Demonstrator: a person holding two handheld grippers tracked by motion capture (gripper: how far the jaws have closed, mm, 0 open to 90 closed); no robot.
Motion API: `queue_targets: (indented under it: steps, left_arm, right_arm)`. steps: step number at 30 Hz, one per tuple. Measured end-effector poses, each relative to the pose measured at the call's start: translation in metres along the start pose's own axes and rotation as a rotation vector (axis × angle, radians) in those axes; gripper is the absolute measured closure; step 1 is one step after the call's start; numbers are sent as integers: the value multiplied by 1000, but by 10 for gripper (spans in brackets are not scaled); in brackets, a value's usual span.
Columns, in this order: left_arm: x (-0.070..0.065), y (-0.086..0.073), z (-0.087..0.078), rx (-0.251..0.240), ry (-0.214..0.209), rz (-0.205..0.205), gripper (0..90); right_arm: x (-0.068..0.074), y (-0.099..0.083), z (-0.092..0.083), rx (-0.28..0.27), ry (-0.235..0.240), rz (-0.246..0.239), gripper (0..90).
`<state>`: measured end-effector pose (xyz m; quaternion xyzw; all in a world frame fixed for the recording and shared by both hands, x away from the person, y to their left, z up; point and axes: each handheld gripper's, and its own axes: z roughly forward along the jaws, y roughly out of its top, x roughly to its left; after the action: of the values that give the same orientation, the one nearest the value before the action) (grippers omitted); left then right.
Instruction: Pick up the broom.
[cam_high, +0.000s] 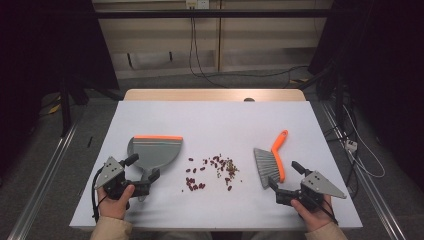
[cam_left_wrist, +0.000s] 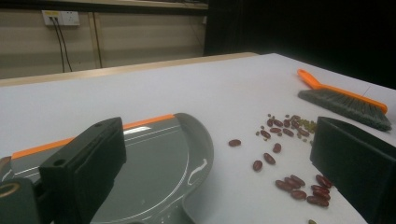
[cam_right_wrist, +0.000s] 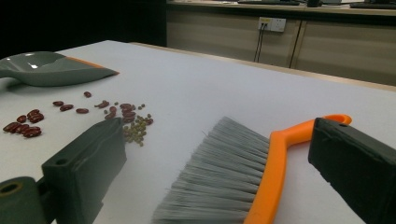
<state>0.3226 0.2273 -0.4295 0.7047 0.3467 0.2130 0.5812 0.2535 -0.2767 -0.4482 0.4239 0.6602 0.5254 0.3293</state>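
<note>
Near the table's front edge, both hands (cam_high: 114, 202) (cam_high: 311, 212) level open grippers.

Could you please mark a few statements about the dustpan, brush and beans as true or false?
1. The dustpan lies left of the beans. True.
2. The brush is clamped in the right tongs. False: they stand open near its bristles.
3. The beans are inside the dustpan. False: they lie loose on the table.
4. The left tongs are open. True.
5. The brush has an orange handle. True.
</note>
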Motion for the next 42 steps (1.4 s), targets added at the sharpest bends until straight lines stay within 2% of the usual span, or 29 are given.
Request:
queue_targets:
  steps: [9, 18, 20, 25, 31, 42]
  left_arm:
    - [-1, 1, 0, -3, -1, 0, 34]
    - [0, 1, 1, -5, -6, -3, 34]
    - [0, 1, 0, -7, -5, -3, 34]
    - [0, 1, 2, -1, -11, -2, 35]
    - [-1, 1, 3, -9, -25, -13, 36]
    - [0, 2, 4, -11, -25, -4, 36]
  right_arm:
    - [-2, 2, 2, 4, 2, 6, 39]
    - [-14, 11, 14, 41, -58, 16, 39]
    - [-21, 13, 19, 69, -75, 20, 40]
    - [-29, 15, 27, 96, -86, 26, 40]
    - [-44, 20, 47, 154, -147, 29, 47]
    - [-55, 26, 82, 223, -204, 79, 61]
